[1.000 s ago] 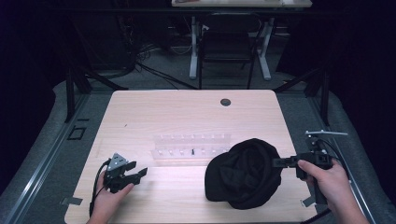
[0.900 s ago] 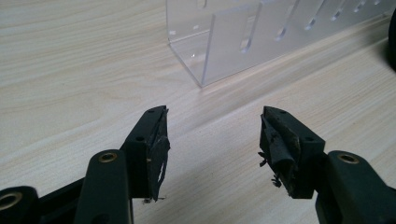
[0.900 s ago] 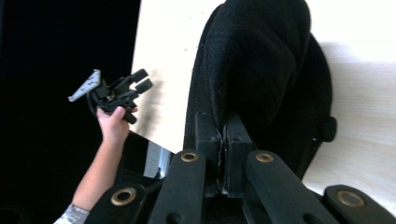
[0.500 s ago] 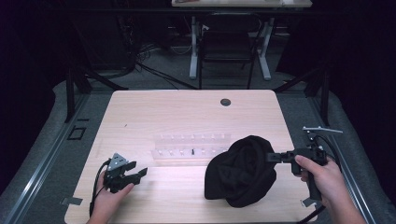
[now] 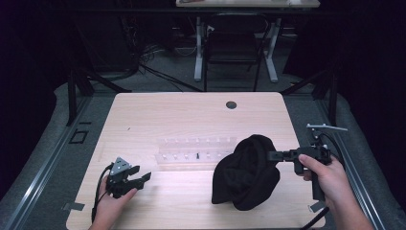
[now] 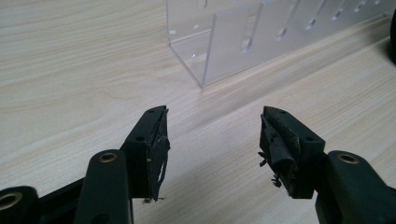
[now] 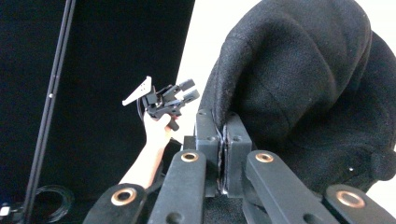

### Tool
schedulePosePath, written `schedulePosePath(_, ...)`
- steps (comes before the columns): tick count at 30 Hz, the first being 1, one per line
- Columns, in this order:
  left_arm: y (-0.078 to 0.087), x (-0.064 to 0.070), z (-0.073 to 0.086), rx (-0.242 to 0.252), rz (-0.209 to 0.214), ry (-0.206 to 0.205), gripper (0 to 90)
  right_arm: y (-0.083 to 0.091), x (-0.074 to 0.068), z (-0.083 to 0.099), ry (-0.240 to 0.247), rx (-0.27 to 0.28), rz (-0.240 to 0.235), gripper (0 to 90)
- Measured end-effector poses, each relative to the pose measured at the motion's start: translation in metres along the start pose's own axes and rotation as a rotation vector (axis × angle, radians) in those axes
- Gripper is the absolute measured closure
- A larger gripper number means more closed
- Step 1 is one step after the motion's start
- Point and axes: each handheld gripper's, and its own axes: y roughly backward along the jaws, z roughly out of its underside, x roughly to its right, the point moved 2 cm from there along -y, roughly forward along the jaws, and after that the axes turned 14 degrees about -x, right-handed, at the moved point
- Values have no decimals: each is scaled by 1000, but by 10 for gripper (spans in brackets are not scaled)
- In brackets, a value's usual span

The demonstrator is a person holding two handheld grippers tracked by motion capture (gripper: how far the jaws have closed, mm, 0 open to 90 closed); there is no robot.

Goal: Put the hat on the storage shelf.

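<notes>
Black hat (image 5: 246,173) hides part of the clear rack (image 5: 191,152); right gripper (image 5: 274,155) jaws pinch its edge, left gripper (image 5: 142,178) jaws gape empty

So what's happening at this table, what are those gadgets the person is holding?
A person sits at a wooden table with a hand-held gripper in each hand. The right gripper has its jaws pinched shut on the edge of a black hat and holds that edge up, while the rest of the hat rests on the table. The left gripper lies low near the table's front left, jaws open and holding nothing. A clear plastic rack stands between them.
</notes>
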Motion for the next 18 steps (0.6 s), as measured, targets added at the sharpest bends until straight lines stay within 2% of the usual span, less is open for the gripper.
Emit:
schedulePosePath(11,1,0,0,-4,2,1,424,9,-25,-8,50,11,21,880)
schedulePosePath(12,1,0,0,-4,2,1,423,12,-31,-9,59,23,25,880)
schedulePosePath(18,0,0,0,-2,1,-3,422,22,-41,-11,82,49,29,880)
